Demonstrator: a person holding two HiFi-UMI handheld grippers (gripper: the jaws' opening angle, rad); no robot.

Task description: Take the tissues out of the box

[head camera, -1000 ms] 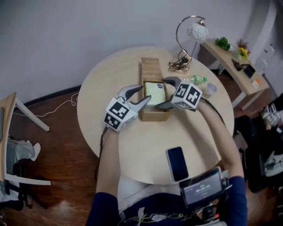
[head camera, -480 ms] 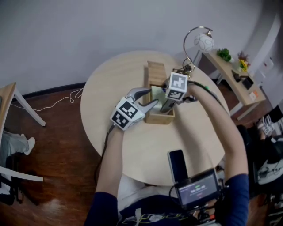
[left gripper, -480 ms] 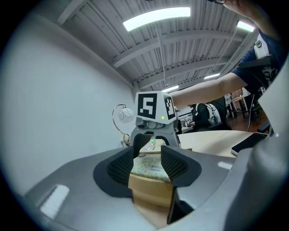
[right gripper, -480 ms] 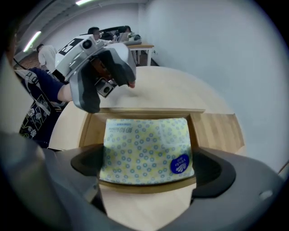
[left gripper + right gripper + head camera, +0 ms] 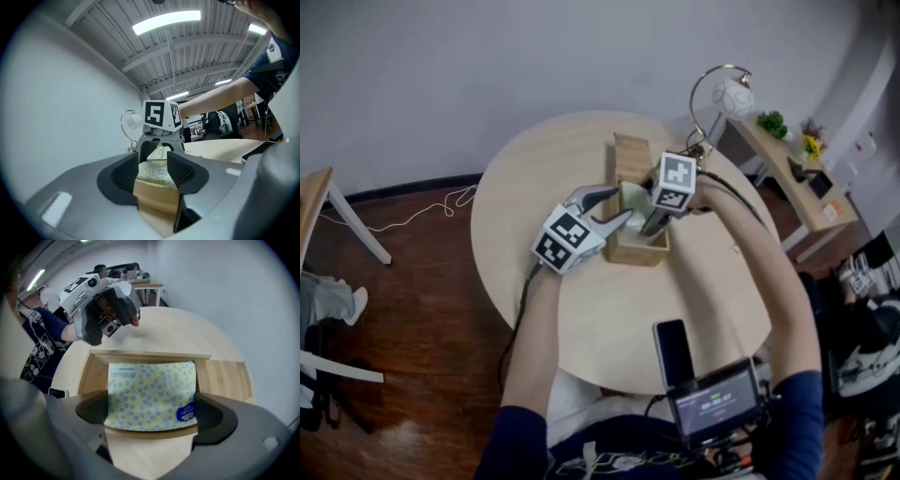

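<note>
An open wooden box stands mid-table, and a yellow-green dotted tissue pack lies flat inside it. Coming in level from the left, my left gripper is shut on the box's near left part, a pad against each side. My right gripper points steeply down over the box. Its jaws have just been closing and still stand wide. The pack fills the gap between the two pads, and I see no squeeze on it.
The box's wooden lid lies just beyond it. A black phone rests near the table's front edge. An arched lamp and cables stand at the far right rim. A side table with plants is off right.
My right gripper swung from lying beside the box's right side to pointing down over the tissue pack. The left gripper kept its hold on the box.
</note>
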